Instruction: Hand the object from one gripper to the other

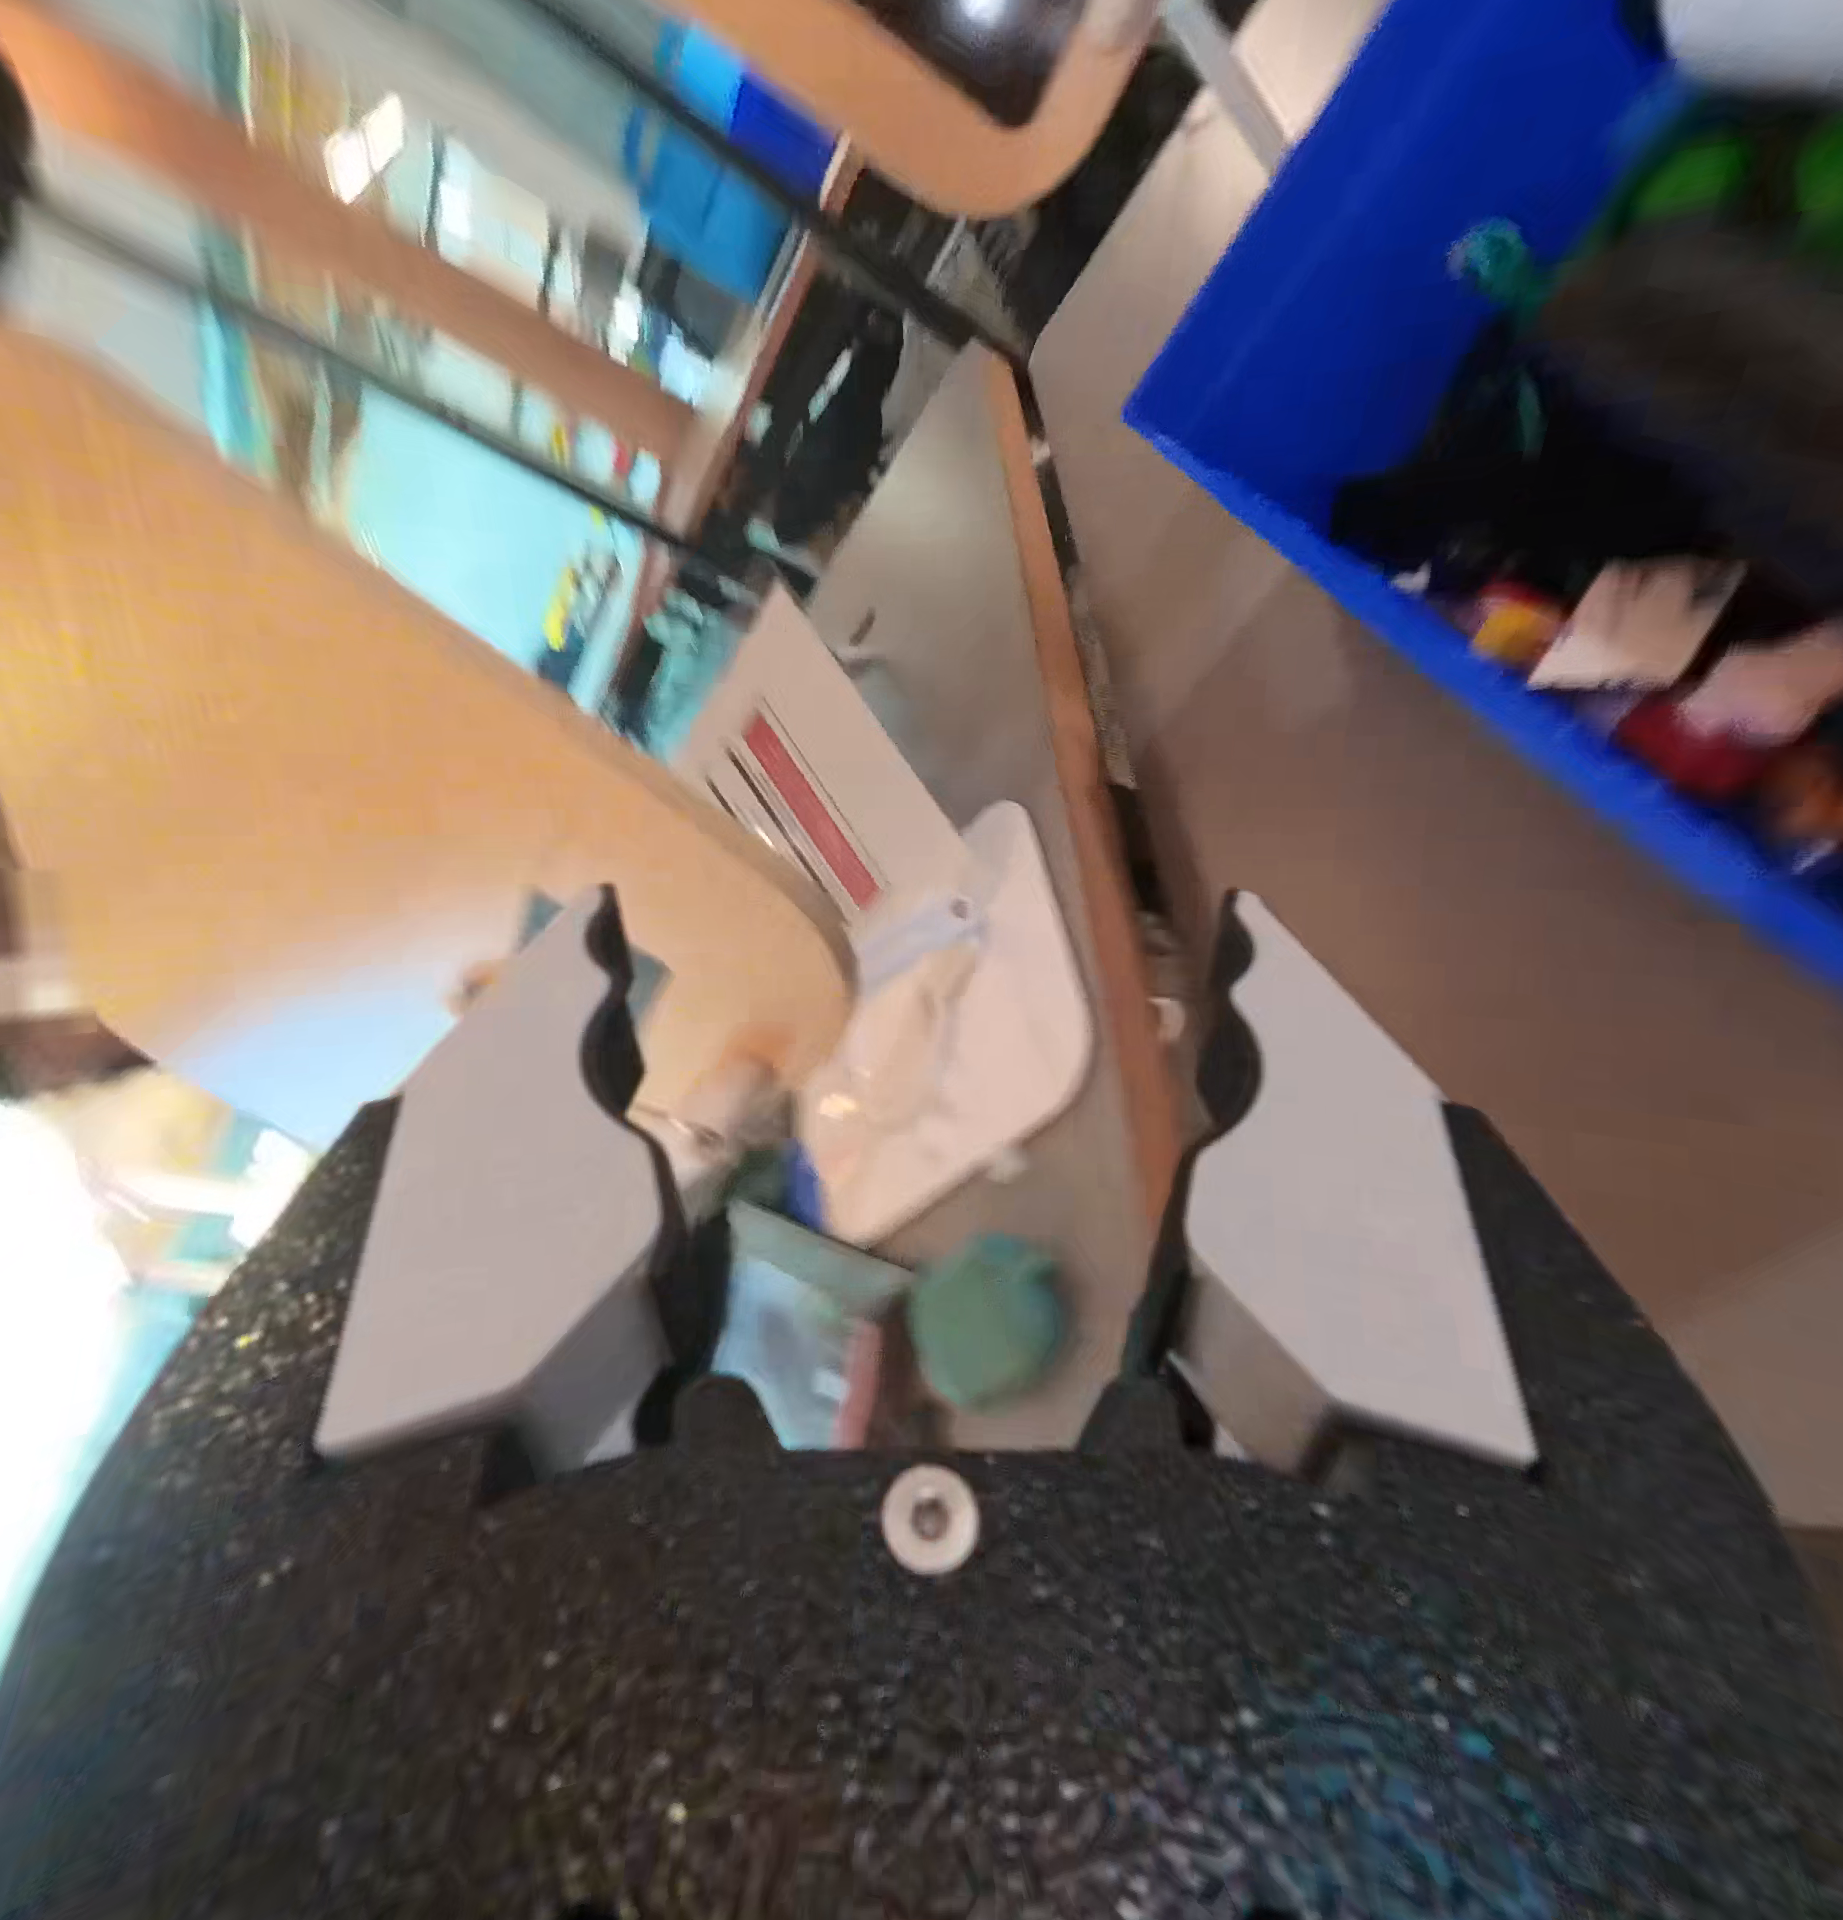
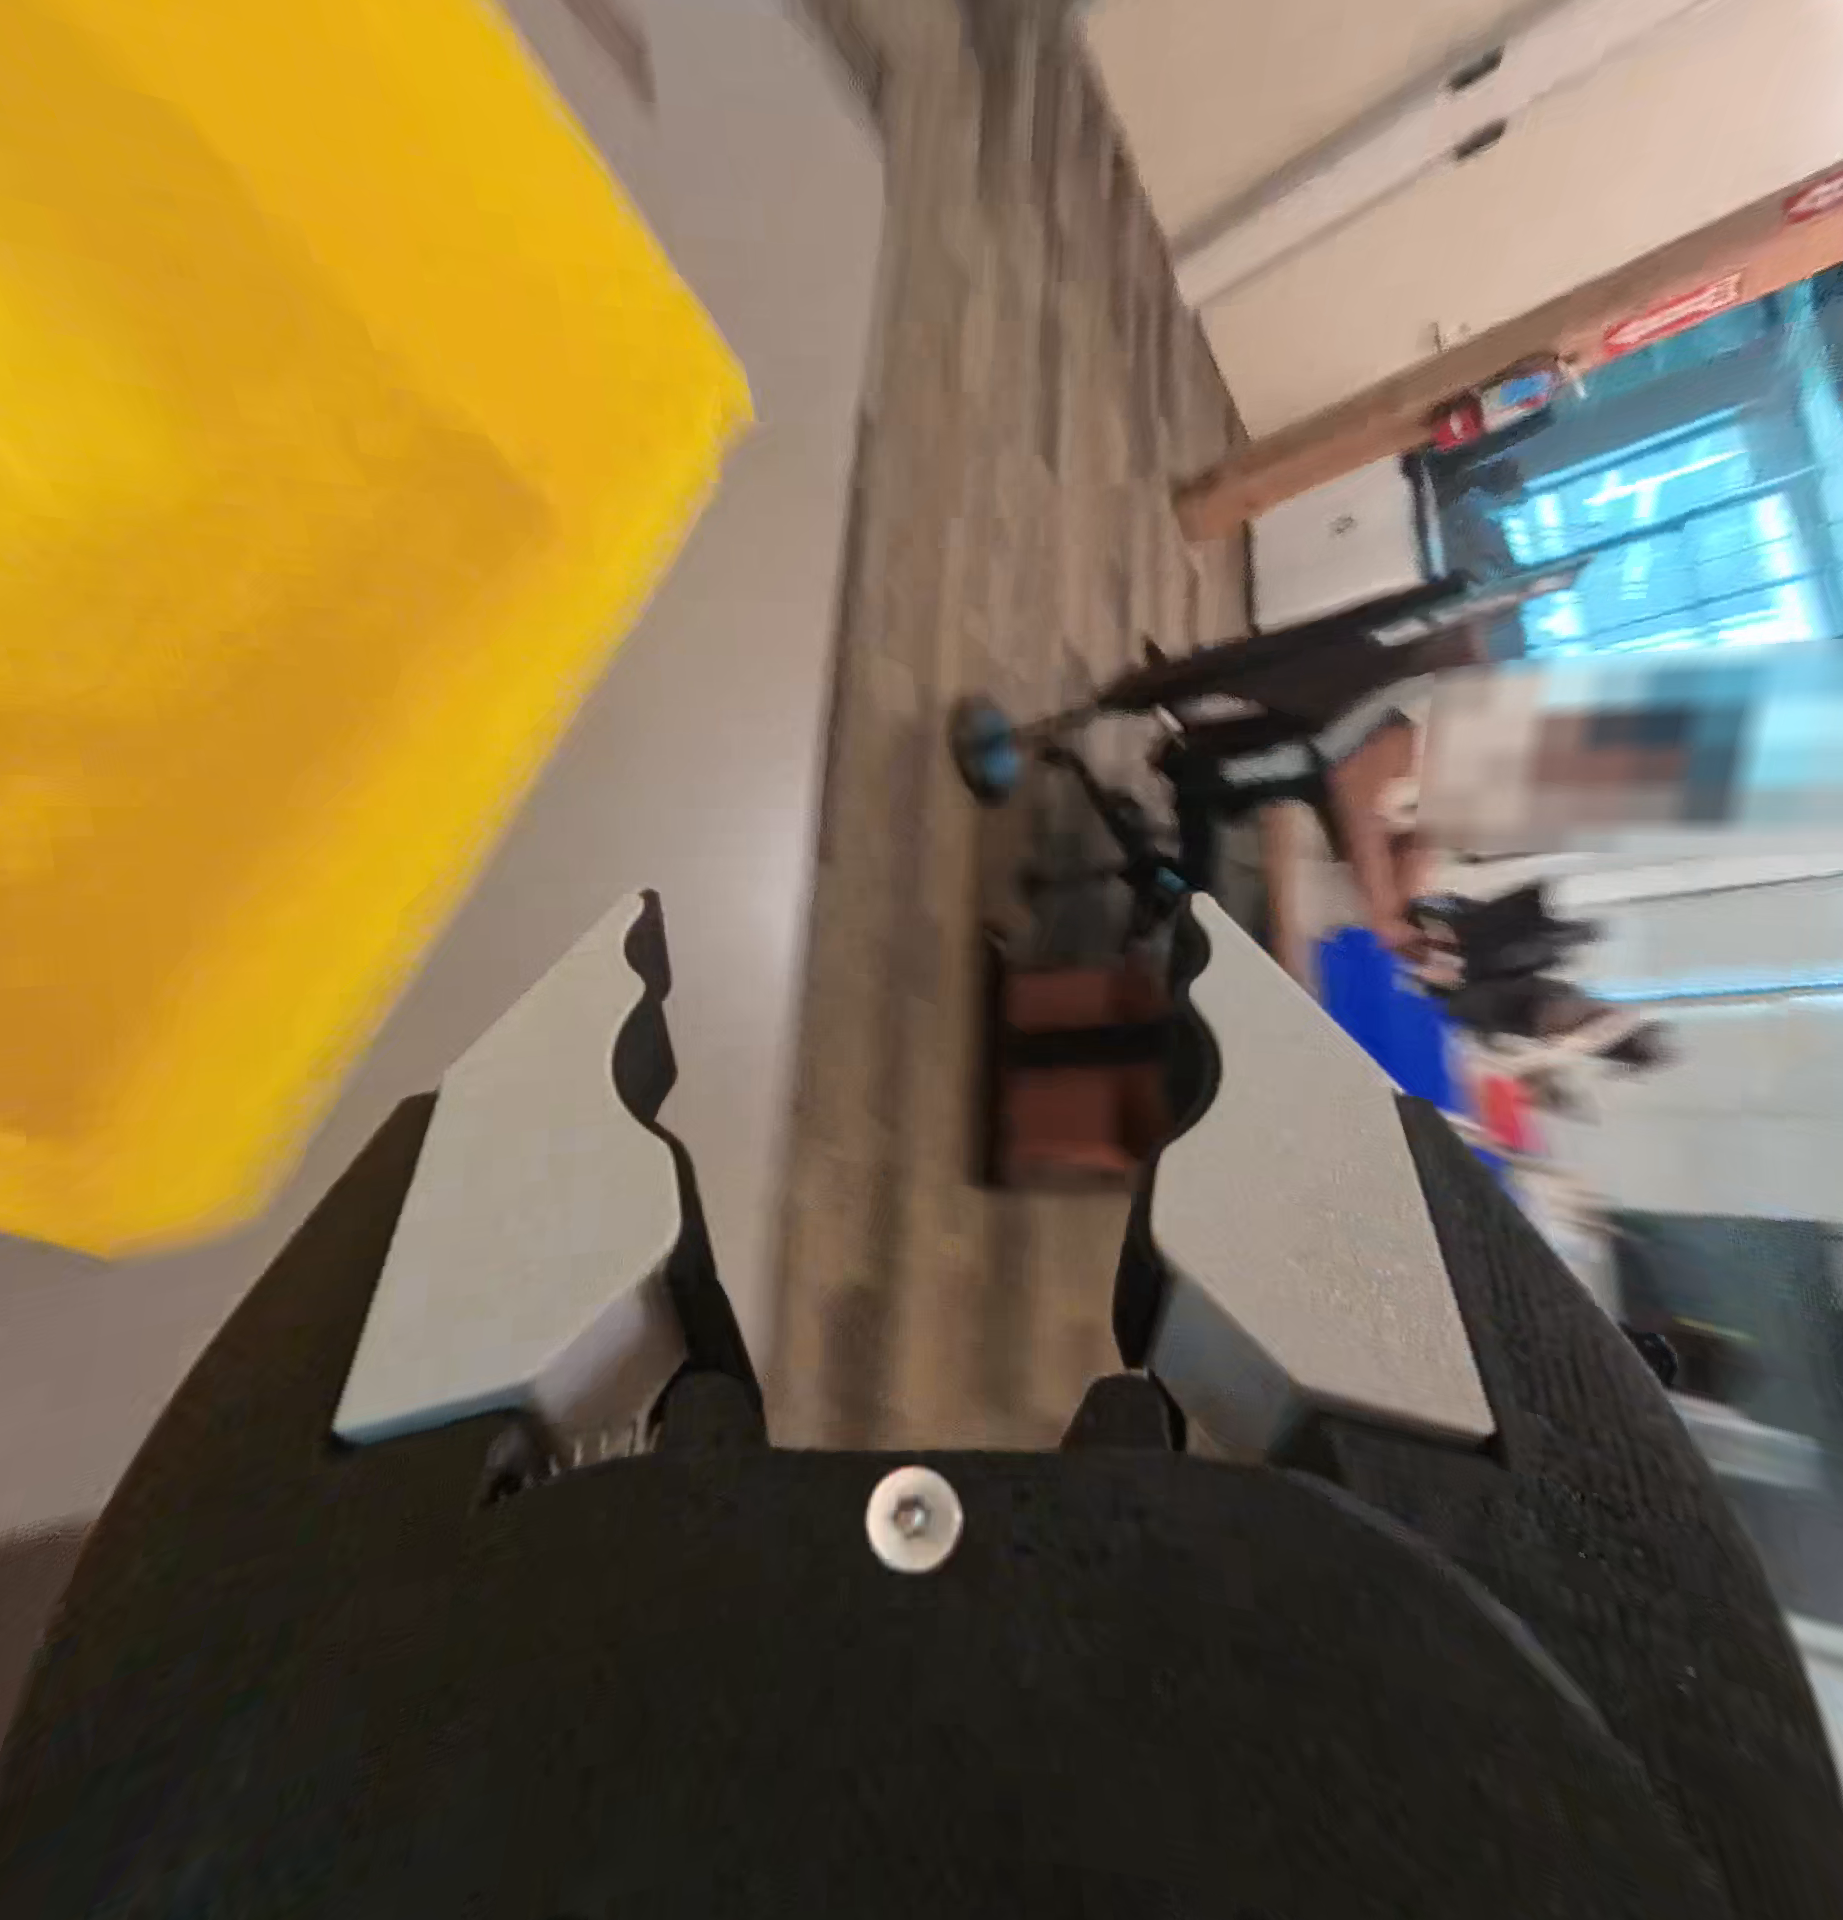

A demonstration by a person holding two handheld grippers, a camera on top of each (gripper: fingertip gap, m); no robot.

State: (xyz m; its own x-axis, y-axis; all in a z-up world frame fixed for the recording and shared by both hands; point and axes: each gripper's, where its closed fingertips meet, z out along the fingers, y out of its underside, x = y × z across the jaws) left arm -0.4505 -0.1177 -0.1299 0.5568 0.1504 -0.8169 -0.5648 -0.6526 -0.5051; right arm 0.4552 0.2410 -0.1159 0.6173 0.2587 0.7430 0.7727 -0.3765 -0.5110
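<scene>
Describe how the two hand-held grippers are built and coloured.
Both match: the left hand-held gripper and the right hand-held gripper have a rough black body, one silver screw at its centre, and two flat grey fingers with wavy black inner pads.

Both views smearing with motion blur; daylight blowing out left of the left gripper; wide-angle edges bending.

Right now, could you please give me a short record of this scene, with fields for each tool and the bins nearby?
left tool: open, nothing between its fingers
right tool: open, nothing between its fingers
blue bin: upper right in the left wrist view, holds mixed colourful items
yellow bin: upper left in the right wrist view, contents not visible
image quality: both views blurred
handover: not yet begun
</scene>
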